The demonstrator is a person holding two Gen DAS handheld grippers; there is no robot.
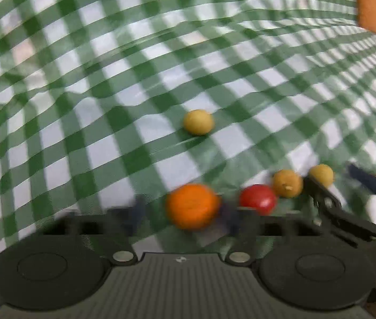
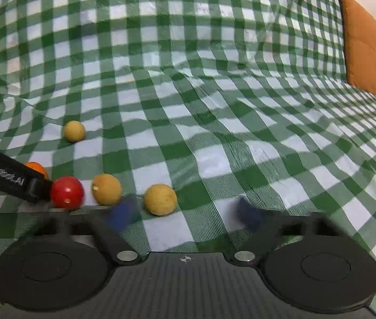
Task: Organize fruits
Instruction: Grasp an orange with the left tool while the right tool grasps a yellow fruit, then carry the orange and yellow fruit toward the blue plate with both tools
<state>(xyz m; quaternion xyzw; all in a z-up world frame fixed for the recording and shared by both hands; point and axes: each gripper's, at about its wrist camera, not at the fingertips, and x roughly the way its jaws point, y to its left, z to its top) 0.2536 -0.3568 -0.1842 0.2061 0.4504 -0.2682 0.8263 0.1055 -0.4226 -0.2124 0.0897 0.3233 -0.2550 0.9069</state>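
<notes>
Jaws: left gripper (image 1: pixel 184 211) straddles orange (image 1: pixel 192 206), grip unclear; right gripper (image 2: pixel 185 214) apart, near round yellow fruit (image 2: pixel 160 199).

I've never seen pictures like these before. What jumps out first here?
The green-and-white checked cloth fills nearly everything, rumpled across the surface. Near the bottom lies a small cluster of round fruits: an orange one sits between the left gripper's dark fingers, with a shiny red one and yellowish ones beside it. An orange cushion stands at the far right edge.
</notes>
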